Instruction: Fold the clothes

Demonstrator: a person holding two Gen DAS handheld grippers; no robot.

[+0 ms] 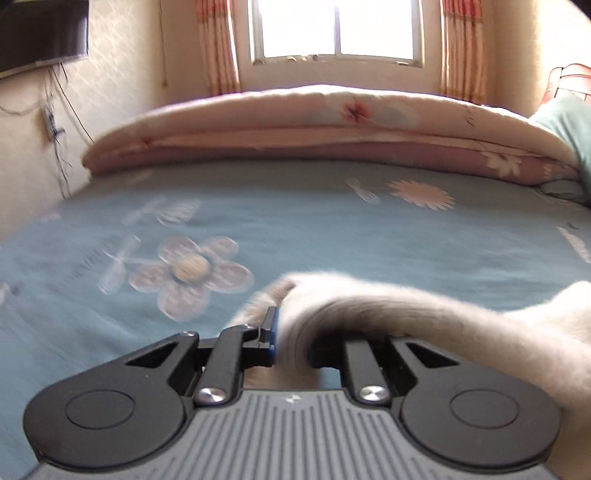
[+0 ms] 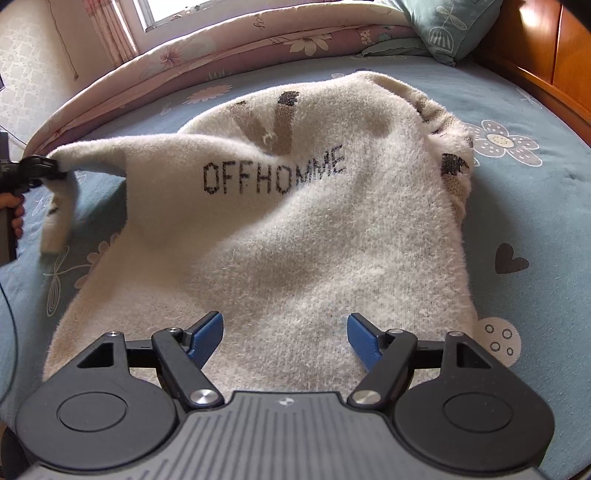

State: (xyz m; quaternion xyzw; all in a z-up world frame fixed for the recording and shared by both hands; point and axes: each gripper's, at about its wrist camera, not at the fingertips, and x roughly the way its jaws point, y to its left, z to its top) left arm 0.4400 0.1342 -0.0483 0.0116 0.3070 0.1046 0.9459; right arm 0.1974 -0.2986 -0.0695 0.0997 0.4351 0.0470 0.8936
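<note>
A fluffy cream sweater (image 2: pixel 280 229) with black "OFFHOMME" lettering lies on the blue flowered bed sheet (image 2: pixel 517 206). My left gripper (image 1: pixel 291 338) is shut on a fold of the sweater (image 1: pixel 369 299); the fabric bulges out between its blue pads and drapes off to the right. The right wrist view shows that left gripper (image 2: pixel 55 168) at the far left, lifting the sweater's corner clear of the bed. My right gripper (image 2: pixel 285 338) hovers open over the sweater's near hem, its blue pads (image 2: pixel 208 334) spread wide with nothing between them.
A folded pink floral quilt (image 1: pixel 314 122) runs along the far side of the bed under a window (image 1: pixel 336 29). A teal pillow (image 2: pixel 447 26) lies at the back right beside a wooden headboard (image 2: pixel 546 55). A hand (image 2: pixel 14 218) holds the left gripper's handle.
</note>
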